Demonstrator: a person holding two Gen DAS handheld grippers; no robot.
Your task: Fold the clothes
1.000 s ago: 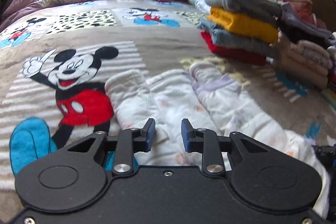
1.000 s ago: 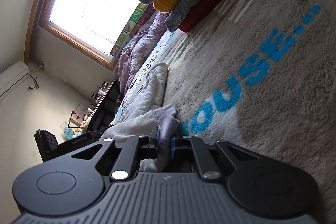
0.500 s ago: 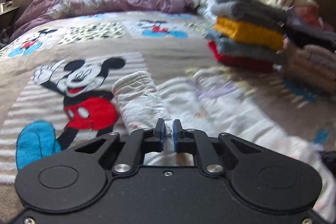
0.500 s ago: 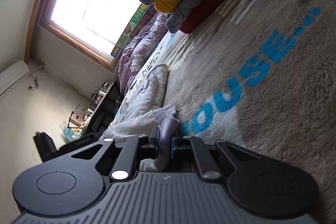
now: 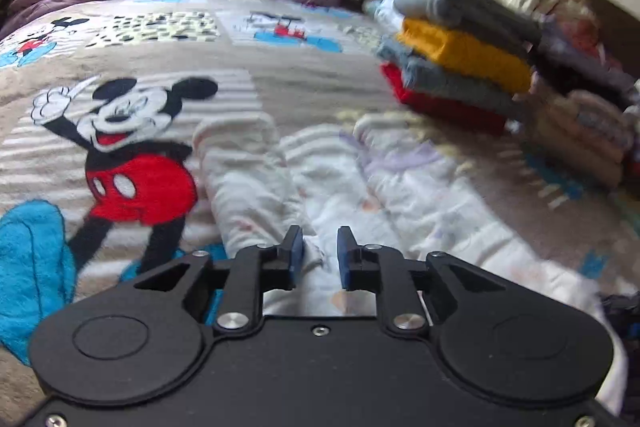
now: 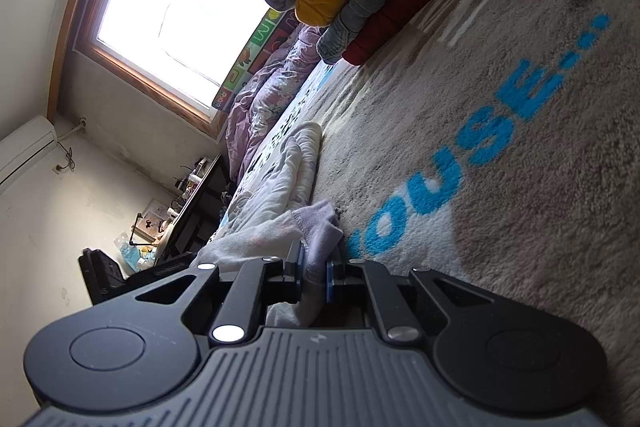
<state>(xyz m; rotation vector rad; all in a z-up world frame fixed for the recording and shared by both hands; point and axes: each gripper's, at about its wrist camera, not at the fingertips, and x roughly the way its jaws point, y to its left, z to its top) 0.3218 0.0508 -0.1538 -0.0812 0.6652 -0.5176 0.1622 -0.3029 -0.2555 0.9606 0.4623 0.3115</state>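
Right claw point(image 6: 314, 269) on (soft) garment point(image 6: 280, 187)

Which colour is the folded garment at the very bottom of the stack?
Red: the bottom garment of the stack, under a grey one. The left wrist view shows it best.

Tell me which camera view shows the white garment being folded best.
The left wrist view: the white garment lies spread along the blanket, both legs visible ahead of the left gripper. The right wrist view shows it only edge-on, a bunched corner clamped in the right gripper.
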